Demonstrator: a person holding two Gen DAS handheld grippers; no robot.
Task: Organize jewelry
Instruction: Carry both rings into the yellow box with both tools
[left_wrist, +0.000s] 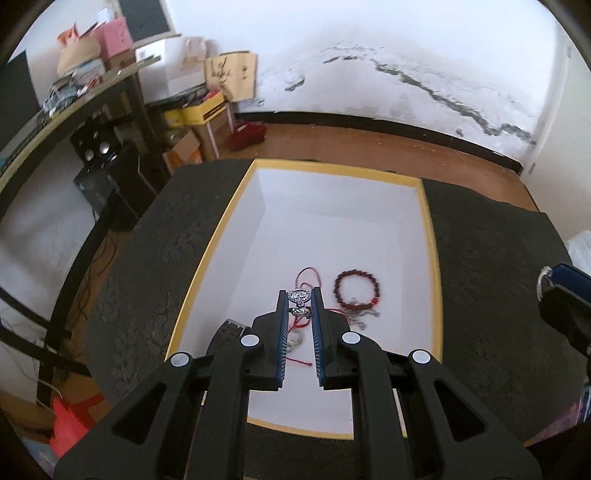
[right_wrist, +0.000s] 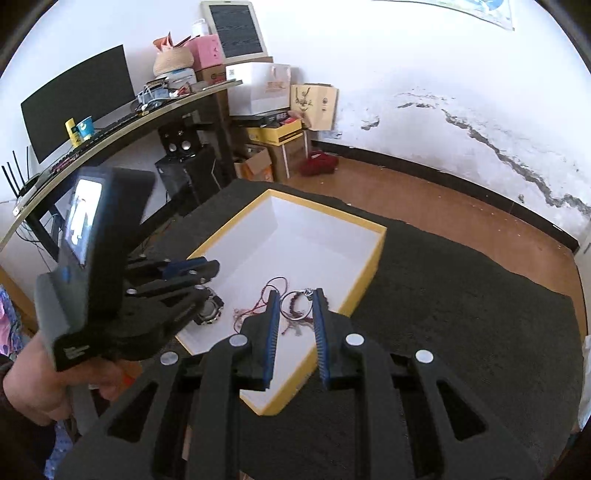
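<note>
Hovering over the box: left gripper jaws part-open around the red-cord charm, no squeeze visible. Cord's limp, light and snaggy — grip the metal charm. Right gripper open above bead bracelet.

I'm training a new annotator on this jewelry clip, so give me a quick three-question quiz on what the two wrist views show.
1. True or false: the beaded bracelet lies inside the yellow-rimmed box.
2. What sits between the fingers of the left gripper? A) a silver pendant on a red cord B) a gold ring C) a pearl earring
3. Fill in: the box rests on a dark ____.

Key: 1 true. 2 A, the pendant; whether it is clamped cannot be told. 3 cloth.
</note>
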